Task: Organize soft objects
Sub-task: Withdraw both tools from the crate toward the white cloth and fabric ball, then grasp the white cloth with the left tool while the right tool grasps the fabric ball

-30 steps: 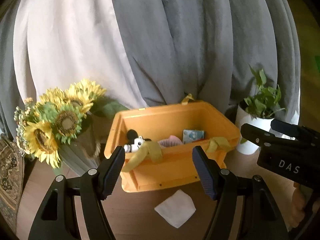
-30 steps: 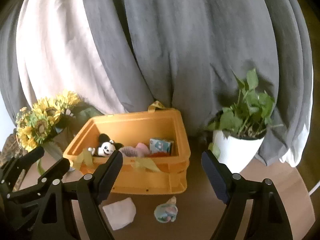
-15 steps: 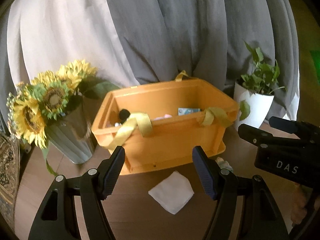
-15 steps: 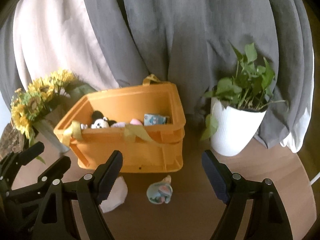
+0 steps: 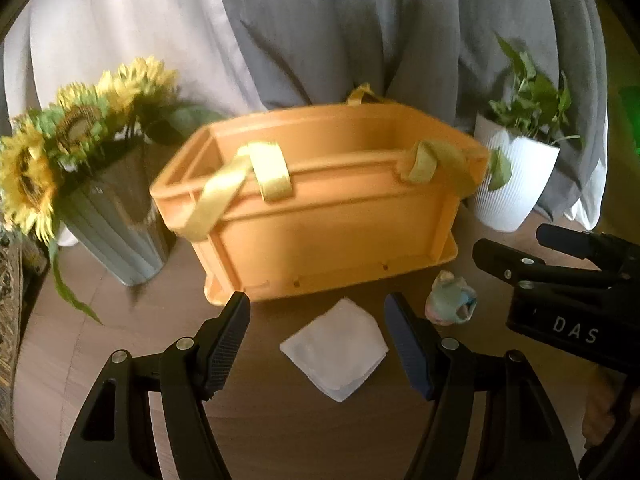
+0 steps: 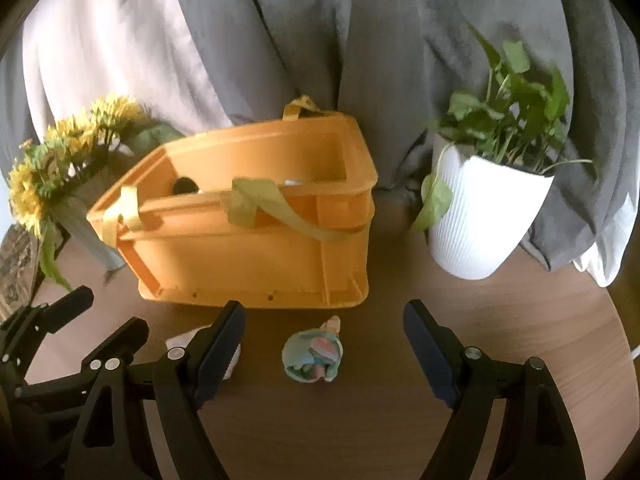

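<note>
An orange plastic crate (image 5: 328,216) with yellow strap handles stands on the round wooden table; it also shows in the right wrist view (image 6: 256,236), with a black toy ear just visible inside. A folded white cloth (image 5: 335,348) lies in front of it, between the open, empty jaws of my left gripper (image 5: 316,320). A small pastel soft toy (image 6: 314,354) lies on the table to the cloth's right and also shows in the left wrist view (image 5: 450,300). My right gripper (image 6: 324,332) is open and empty, just above and before that toy.
A grey vase of sunflowers (image 5: 80,168) stands left of the crate. A white pot with a green plant (image 6: 484,208) stands to its right. Grey and white curtains hang behind. The table's curved edge (image 6: 624,344) runs at the right.
Both grippers have moved down and forward toward the table. The crate's inside has dropped almost out of sight. The cloth and the toy now lie between the jaws.
</note>
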A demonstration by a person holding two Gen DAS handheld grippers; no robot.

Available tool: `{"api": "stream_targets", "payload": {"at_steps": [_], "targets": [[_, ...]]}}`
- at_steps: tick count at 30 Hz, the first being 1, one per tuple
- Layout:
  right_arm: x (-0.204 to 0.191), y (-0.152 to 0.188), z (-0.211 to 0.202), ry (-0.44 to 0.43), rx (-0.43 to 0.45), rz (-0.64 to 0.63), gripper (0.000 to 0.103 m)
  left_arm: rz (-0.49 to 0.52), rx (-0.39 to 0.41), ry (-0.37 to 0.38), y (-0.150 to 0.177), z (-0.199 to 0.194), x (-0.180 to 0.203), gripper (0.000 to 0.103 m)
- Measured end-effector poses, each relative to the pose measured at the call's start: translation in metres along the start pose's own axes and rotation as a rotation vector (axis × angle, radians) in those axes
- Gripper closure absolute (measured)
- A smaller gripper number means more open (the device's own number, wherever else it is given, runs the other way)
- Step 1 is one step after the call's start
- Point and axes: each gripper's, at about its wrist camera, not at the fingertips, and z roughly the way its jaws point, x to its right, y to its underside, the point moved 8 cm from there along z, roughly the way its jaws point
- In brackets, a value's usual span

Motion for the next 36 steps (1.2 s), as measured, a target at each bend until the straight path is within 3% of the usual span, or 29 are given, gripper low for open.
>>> {"api": "stream_targets", "payload": {"at_steps": [15,30,36], "targets": [[0.000,0.024,0.037,-0.011,-0.102,0.004,0.021,-0.006,-0.121,0.042,0.029,0.045,0.009,0.034],[0.001,0.039,0.068,-0.018,-0.172,0.000,0.023,0.005,-0.193,0.063,0.045,0.082,0.016,0.034],[0.001,0.041,0.077,-0.025,-0.193,0.001,0.032,-0.007,-0.214,0.086,0.049,0.089,0.018,0.050]]}}
